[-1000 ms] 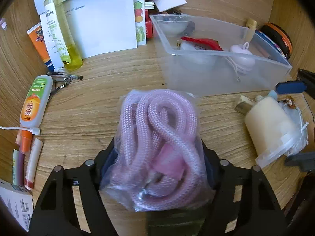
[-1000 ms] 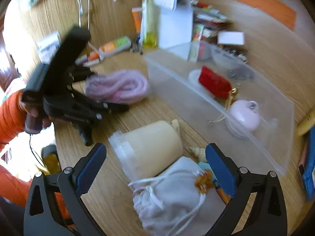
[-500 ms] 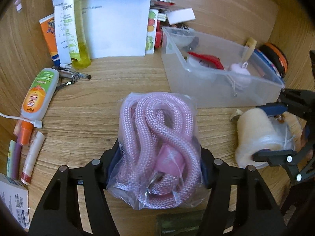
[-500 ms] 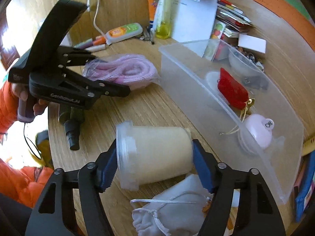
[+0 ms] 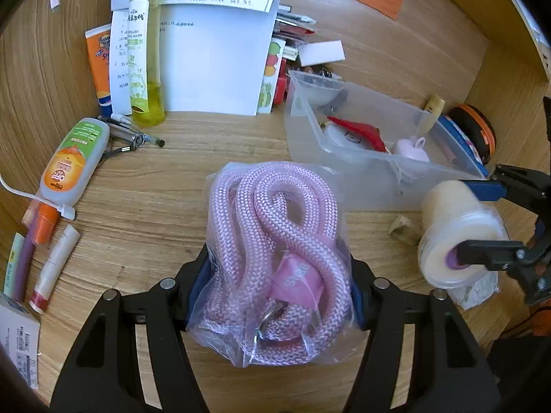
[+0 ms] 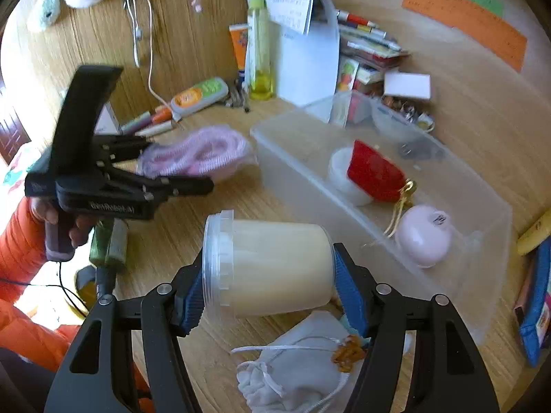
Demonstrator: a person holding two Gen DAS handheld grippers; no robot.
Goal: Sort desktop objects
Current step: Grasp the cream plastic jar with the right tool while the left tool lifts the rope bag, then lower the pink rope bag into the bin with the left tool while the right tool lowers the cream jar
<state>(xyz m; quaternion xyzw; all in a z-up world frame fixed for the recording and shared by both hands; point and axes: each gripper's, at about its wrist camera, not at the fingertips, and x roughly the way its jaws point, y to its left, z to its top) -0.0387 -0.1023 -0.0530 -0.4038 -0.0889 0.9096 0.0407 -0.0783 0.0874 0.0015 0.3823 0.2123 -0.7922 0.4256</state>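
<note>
Since a second ago, the right tongs (image 6: 268,290) have closed their blue ribbed pads on the cream-filled plastic jar (image 6: 268,265), which lies sideways between them; earlier they stood wide over it. Left tongs (image 5: 275,282), narrowing slightly over that second, clamp the crinkly clear bag of braided pink rope (image 5: 275,258). Ahead and right of that rope sits the translucent bin (image 5: 372,175), its rim near the jar. Under the right tongs lies a white drawstring pouch (image 6: 303,364) on the wood-grain desk (image 5: 155,206).
</note>
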